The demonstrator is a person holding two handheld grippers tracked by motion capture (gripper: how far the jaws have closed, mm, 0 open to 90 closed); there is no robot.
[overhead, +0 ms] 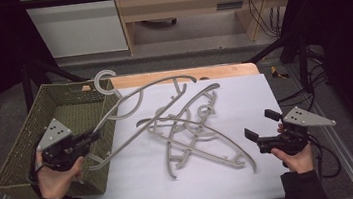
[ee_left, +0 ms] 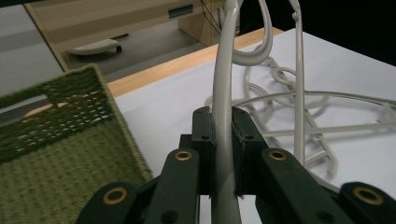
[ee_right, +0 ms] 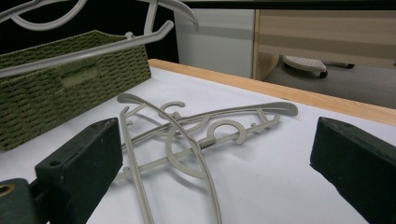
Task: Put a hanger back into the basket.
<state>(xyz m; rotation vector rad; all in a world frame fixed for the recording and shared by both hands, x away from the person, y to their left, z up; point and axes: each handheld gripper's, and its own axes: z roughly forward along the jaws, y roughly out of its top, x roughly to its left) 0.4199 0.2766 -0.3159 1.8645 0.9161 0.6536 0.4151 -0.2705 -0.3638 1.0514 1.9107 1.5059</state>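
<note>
The left tongs are clamped on the thin rail of a pale grey plastic hanger, which hangs tilted above the near-right rim of the green woven basket, its round hook over the basket's far corner. Just right of the basket, more grey hangers lie tangled on the white surface. Farther right, the right tongs gape empty.

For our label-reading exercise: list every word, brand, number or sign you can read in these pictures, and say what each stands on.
None can be read: the grey hangers, the green woven basket, the white table cover and both hand-held grippers bear no legible writing.
A small pale plate on the wooden furniture behind is too blurred to read.
</note>
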